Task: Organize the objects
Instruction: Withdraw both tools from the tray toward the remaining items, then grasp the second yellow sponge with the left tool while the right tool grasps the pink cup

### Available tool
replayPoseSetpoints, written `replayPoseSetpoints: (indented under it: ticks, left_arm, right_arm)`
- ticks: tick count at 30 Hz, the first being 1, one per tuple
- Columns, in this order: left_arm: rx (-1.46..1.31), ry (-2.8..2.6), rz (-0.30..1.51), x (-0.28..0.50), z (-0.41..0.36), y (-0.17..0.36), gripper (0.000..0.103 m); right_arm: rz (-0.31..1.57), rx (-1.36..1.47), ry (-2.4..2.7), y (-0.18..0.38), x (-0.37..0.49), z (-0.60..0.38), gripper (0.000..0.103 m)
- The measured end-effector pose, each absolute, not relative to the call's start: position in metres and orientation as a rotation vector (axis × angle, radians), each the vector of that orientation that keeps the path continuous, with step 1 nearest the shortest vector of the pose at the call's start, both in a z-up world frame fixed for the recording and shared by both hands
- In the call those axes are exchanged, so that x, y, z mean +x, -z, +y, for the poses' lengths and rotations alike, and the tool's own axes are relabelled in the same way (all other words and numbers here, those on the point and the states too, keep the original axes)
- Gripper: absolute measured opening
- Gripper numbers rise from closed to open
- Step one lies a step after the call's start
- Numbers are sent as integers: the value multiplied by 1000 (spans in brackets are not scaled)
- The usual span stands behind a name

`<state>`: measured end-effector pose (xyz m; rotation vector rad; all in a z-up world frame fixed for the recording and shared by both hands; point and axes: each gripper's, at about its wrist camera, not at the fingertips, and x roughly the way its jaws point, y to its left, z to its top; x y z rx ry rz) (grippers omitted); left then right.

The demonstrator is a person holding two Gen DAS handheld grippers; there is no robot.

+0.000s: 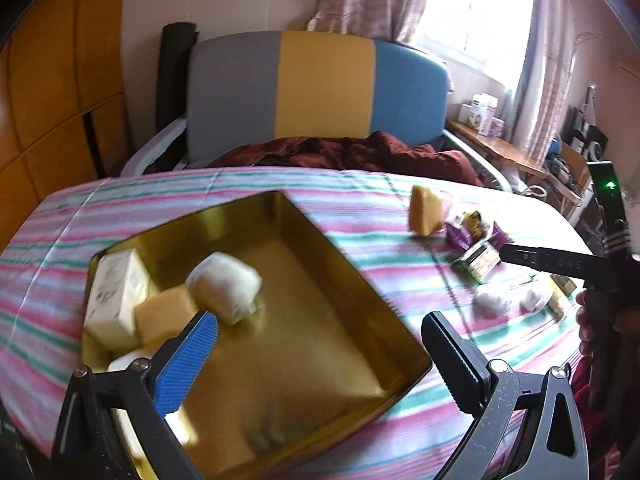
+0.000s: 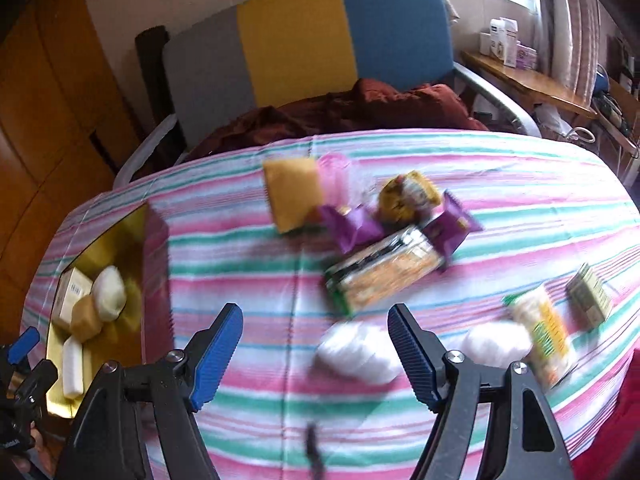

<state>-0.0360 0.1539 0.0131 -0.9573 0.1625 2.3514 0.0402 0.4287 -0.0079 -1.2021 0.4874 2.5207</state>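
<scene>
L gripper (image 1: 320,332) over gold tin (image 1: 360,280) on striped bed cover (image 1: 360,204), fingers spread, nothing between. Tin holds white box (image 1: 116,292), yellow sponge (image 1: 164,312), white roll (image 1: 226,286). R gripper (image 2: 316,346) fingers spread, empty, above white bundle (image 2: 356,350). Snack packs (image 2: 384,276) + yellow sponge block (image 2: 292,196) loose on cover, apart from tin.

gold tin (image 1: 304,216) — on a pink, green and white striped cloth (image 2: 520,184) — beside purple packets (image 2: 352,228).
</scene>
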Motion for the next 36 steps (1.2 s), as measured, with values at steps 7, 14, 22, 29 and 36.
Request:
replayPoseSetpoints:
  ticks: [7,14,22,29,36]
  left_arm:
    - [-934,-2285,219,-61,208,-19,102]
    - [-940,-2215,281,-85,268,-13,101]
    - [-1051,-2135,261,-119,326,11,92]
    - [-1157,-2073,227,-150,367,30,85]
    - [-1216,-2003,194,-175,398,47,79]
  right_arm:
    - [452,-1174,-2512,-4,23,464,76]
    - [482,-1156,-2525,7,11,493,76]
    - [607,-1190,-2540,24,14,506,76]
    - [615,-1210,-2548,26,13,507,81]
    - [611,-1219,-2521,26,12,509,81]
